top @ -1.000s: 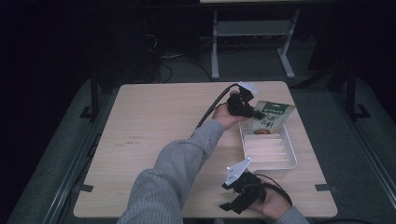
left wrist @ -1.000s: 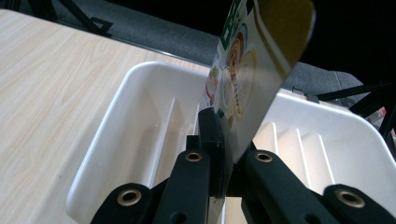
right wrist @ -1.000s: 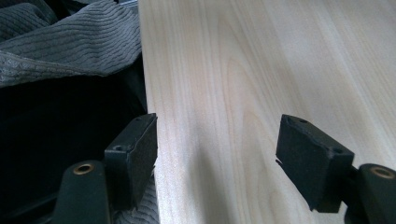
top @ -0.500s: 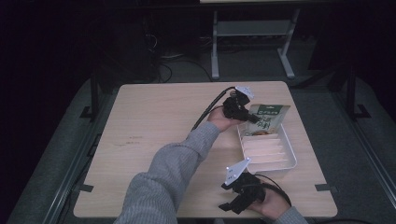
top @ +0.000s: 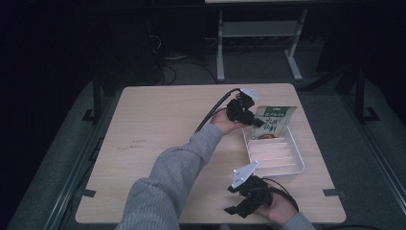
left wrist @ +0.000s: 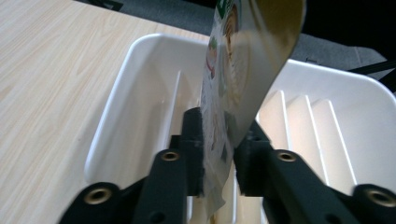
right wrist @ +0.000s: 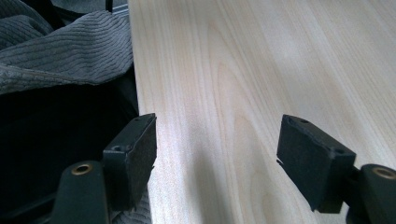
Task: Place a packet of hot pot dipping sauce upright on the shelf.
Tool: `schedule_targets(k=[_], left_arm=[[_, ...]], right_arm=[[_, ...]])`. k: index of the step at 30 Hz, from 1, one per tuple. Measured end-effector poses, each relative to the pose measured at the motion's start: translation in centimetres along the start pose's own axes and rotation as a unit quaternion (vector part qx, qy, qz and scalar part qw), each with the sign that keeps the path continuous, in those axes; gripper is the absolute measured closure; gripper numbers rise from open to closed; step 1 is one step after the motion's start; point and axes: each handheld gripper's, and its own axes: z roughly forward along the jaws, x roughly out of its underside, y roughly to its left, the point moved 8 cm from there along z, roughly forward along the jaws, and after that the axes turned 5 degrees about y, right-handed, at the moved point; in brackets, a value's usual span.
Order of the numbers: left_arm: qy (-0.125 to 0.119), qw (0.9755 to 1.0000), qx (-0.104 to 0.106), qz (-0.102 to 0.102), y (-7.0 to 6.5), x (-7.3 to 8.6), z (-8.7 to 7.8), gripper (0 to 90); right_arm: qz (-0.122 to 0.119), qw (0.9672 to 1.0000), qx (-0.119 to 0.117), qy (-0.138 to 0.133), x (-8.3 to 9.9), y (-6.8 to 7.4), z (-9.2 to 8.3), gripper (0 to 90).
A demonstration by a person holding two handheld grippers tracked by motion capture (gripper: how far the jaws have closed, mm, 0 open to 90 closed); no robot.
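Nearest to you, your right gripper (top: 251, 194) is resting at the near edge of the worktop (top: 158, 129), well short of the white tray (top: 292, 160) and a little to its left; its jaws are standing wide with only bare wood between them, and your grey sleeve (right wrist: 60, 51) is lying beside one of them. Farther out, the tray with its ribbed dividers is sitting toward the right side of the worktop. At the tray's far end, your left gripper (top: 249, 120) is reaching in from the tray's left, and the printed snack pouch (top: 273, 122) is standing upright there, leaning over the tray's far rim. In the left gripper view, the pouch (left wrist: 233, 79) is passing between the two jaws above the tray (left wrist: 121, 93); those jaws have just been opening, one side is touching the pouch while a narrow gap is showing on the other.
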Motion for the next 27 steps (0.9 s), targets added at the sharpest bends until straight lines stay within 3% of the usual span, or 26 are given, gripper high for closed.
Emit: schedule_targets(k=[2,4,7,27], left_arm=[[0.011,0.9999,-0.003,0.002,0.1,0.3,-0.1,74.6],[0.014,0.9999,-0.001,0.005,0.1,0.5,-0.2,85.5],[0.020,0.9997,-0.001,0.011,0.0,0.7,-0.1,89.6],[0.028,0.9995,-0.008,0.012,0.2,1.8,0.1,89.0]], right_arm=[[-0.001,1.0000,0.001,0.000,0.0,0.0,0.1,27.7],[-0.002,1.0000,0.000,0.000,0.0,0.0,0.1,27.7],[0.000,1.0000,0.000,0.000,-0.1,0.0,0.1,27.4],[0.000,1.0000,0.000,0.001,-0.1,-0.1,0.3,27.0]])
